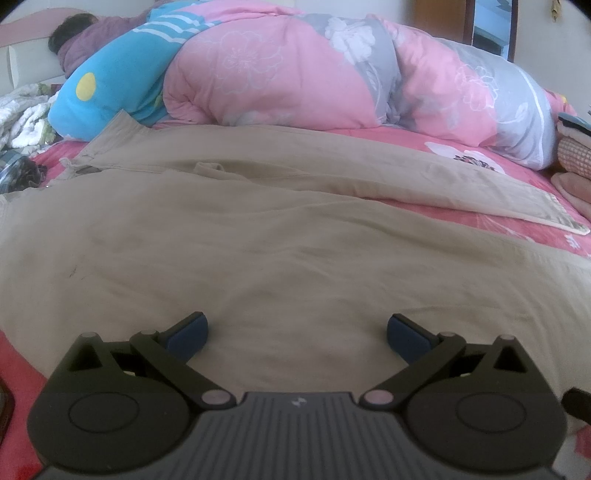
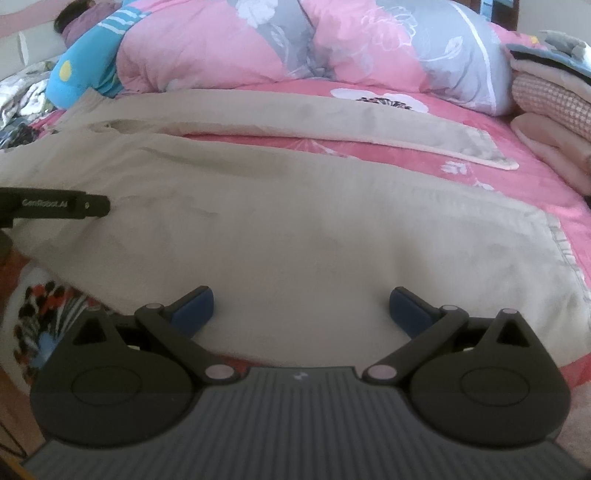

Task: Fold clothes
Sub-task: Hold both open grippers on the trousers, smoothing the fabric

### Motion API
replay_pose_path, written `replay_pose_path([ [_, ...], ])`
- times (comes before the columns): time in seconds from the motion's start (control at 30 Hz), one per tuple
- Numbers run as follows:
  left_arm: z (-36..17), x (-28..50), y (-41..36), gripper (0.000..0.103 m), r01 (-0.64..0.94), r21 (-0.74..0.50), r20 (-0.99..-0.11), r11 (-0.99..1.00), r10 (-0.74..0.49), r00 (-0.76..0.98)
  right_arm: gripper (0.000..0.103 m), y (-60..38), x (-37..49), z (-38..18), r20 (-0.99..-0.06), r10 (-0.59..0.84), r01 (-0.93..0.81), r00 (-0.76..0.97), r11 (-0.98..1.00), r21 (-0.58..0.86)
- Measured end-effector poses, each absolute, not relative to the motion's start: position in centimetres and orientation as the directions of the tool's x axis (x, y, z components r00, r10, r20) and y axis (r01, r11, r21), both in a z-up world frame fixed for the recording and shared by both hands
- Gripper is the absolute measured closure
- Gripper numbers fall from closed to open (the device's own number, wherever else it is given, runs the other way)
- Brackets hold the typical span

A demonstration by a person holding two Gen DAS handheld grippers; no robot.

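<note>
- The trousers [image 1: 280, 236] are beige and lie spread flat on the bed; I take them as my landmark for everything else.
- Their two legs run off toward the right, with a strip of pink sheet [image 2: 332, 147] showing between them. The near leg [image 2: 332, 236] is broad and mostly smooth, with a few soft creases. The far leg [image 2: 295, 114] ends in a hemmed cuff.
- The waist end of the trousers is toward the left in both views, bunched slightly there.
- My left gripper [image 1: 297, 334] sits over the near part of the trousers, its blue-padded fingers [image 1: 186, 334] spread wide apart with nothing between them but cloth below. I cannot tell whether the pads touch the fabric.
- My right gripper [image 2: 301, 310] sits over the near leg close to its near edge, fingers [image 2: 194, 308] likewise wide apart and holding nothing.
- In the right wrist view, a black part of the left gripper reaches in from the left edge, over the trousers near their waist end.
- Beyond the trousers, against their far side, a big rolled quilt [image 1: 295, 74] in pink and grey with white flowers lies across the bed.
- To the left of the quilt, beyond the trousers' waist end, is a blue cushion [image 1: 103, 99] with a yellow dot, and a person's dark-haired head [image 1: 68, 29] lies behind it.
- Beyond the cuffs, at the right, stands a stack of folded cloth [image 2: 550, 107].
</note>
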State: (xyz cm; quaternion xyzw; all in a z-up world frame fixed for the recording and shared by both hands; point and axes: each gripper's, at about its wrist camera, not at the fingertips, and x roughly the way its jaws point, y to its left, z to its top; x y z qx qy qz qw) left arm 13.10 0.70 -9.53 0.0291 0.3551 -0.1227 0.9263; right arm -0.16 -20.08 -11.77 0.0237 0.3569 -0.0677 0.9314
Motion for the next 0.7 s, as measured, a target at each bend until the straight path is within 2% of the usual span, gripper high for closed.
replay_pose_path([
  [0.17, -9.4, 12.8, 0.7, 0.000, 0.243, -0.036, -0.656, 0.969, -0.206, 0.726, 0.001, -20.2, -0.9, -11.6, -0.671, -0.089, 0.125, 0.736, 0.992, 0.006],
  [0.4, -7.7, 10.7, 1.5, 0.000, 0.233, -0.020, -0.561, 0.972, -0.204, 0.803, 0.001, -20.4, -1.1, -11.7, -0.669, -0.080, 0.114, 0.739, 0.993, 0.007],
  [0.47, -7.7, 10.7, 1.9, 0.000, 0.229, -0.025, -0.568, 0.973, -0.202, 0.798, 0.001, -20.4, -1.1, -11.7, -0.669, -0.081, 0.113, 0.739, 0.994, 0.005],
  [0.6, -8.7, 11.7, 2.8, 0.000, 0.190, -0.038, -0.638, 0.981, -0.170, 0.751, 0.001, -20.4, -1.1, -11.8, -0.668, -0.080, 0.111, 0.740, 0.994, 0.003],
  [0.7, -8.7, 11.7, 3.7, 0.000, 0.186, -0.053, -0.639, 0.981, -0.176, 0.749, 0.001, -20.3, -1.1, -11.8, -0.665, -0.081, 0.109, 0.742, 0.994, 0.000],
])
